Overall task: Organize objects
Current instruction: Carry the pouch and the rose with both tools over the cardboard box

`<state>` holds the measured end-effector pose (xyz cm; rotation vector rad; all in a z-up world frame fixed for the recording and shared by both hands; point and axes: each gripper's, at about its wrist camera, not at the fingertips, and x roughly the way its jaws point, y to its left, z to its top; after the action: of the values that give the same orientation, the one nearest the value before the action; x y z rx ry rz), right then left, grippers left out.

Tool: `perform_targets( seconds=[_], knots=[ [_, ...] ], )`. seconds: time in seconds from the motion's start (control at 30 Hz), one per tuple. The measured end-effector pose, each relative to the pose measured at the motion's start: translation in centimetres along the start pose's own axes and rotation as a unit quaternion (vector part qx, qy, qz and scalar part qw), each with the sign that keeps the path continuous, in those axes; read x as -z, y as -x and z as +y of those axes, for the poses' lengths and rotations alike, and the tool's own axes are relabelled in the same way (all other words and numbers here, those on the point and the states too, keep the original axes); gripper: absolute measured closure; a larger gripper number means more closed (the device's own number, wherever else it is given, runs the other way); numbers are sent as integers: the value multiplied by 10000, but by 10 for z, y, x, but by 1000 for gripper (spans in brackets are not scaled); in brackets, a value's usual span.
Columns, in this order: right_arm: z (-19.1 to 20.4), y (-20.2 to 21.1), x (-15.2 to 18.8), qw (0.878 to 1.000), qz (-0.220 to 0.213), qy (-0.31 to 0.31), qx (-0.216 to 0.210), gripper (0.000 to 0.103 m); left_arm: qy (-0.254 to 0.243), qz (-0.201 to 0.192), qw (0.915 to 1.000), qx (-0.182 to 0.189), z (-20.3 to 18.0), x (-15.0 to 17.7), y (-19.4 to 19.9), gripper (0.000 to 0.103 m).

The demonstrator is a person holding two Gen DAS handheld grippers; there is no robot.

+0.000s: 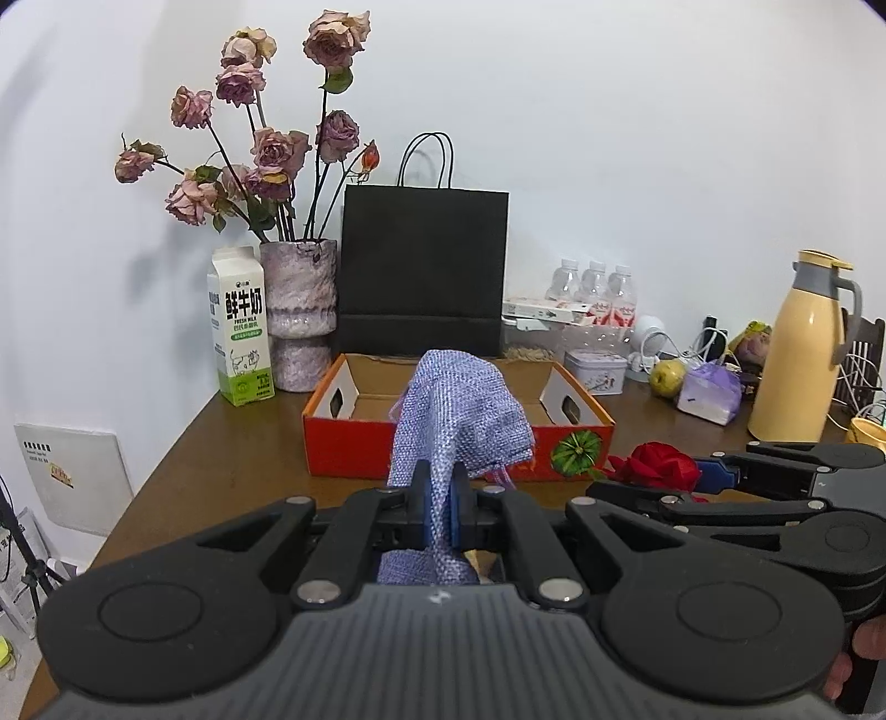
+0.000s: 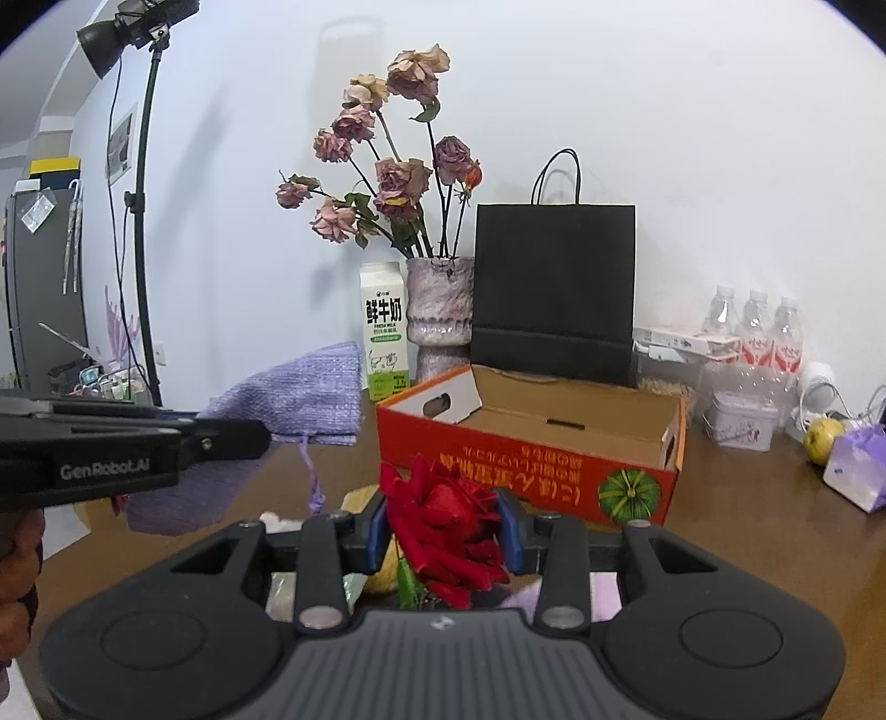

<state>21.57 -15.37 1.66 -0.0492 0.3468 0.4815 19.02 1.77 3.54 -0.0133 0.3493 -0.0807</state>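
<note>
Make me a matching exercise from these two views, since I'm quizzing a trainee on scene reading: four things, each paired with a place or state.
Things:
1. purple pouch
2. red rose
3. milk carton
4. orange box

Places or states:
A. stands beside the vase
B. clamped in the right gripper
C. open-topped, in front of the black bag
D. clamped in the left gripper

Pairs: 1-D, 2-B, 3-A, 4-C

A brown wooden table [image 1: 232, 437] stands against a plain white wall [image 1: 609, 111]; far left, a studio lamp [image 2: 130, 27] on a stand.
</note>
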Motion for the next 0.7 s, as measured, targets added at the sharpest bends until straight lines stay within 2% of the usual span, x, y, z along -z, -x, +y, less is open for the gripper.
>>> perform_targets(
  seconds=[0.37, 0.7],
  knots=[
    [-14, -40, -22, 10000, -20, 48, 19, 66, 22, 109, 9998, -134, 4, -25, -44, 96],
    [-37, -82, -41, 9999, 66, -109, -15, 66, -68, 363, 9987, -350, 1, -38, -81, 96]
  ],
)
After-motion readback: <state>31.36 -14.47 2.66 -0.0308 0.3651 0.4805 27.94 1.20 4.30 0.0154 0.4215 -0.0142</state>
